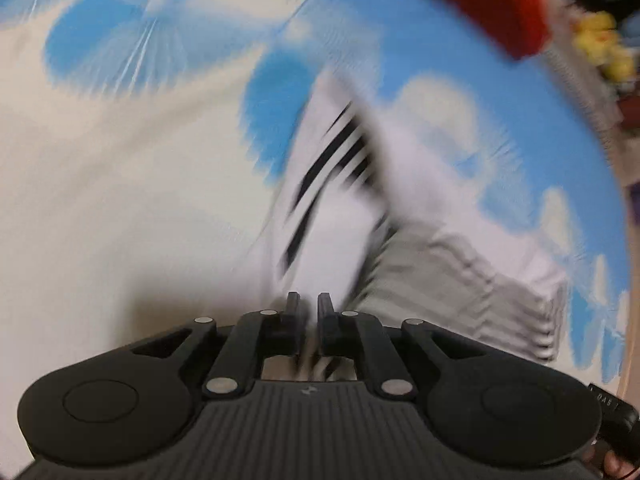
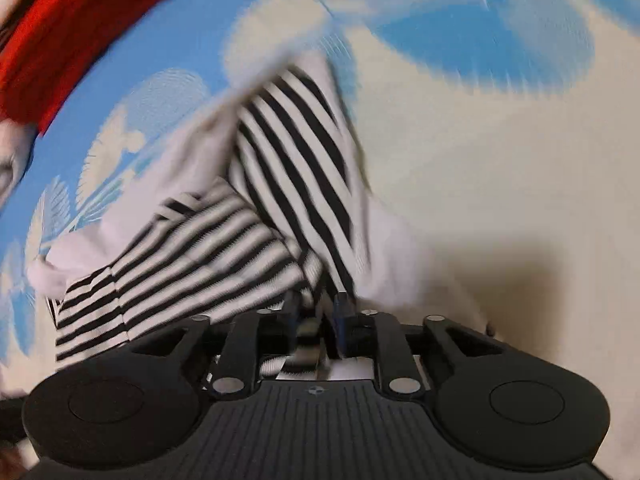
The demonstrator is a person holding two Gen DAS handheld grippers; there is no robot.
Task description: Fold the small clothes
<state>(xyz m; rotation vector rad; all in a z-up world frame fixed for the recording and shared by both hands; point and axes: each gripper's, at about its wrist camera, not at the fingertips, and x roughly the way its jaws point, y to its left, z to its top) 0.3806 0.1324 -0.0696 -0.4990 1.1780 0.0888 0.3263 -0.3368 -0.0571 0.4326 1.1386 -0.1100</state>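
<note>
Above the blue-and-cream patterned bed sheet (image 1: 120, 184), the small black-and-white striped knit garment (image 2: 288, 184) hung between both grippers — presumably lifted so it could be shaken flat before folding. Left gripper (image 1: 308, 304) fingers were nearly together, pinching white cloth; right gripper (image 2: 316, 308) fingers were clamped on striped fabric. Only the right view showed the stripes clearly — the left showed a blurred pale underside and a red cloth (image 1: 500, 0) beyond.

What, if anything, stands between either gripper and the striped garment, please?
Nothing visible does. The left gripper is closed with the striped garment between its fingers, and the right gripper is likewise shut on its cloth. Both frames are motion-blurred. The red item lies farther off on the blue-and-white sheet.
</note>
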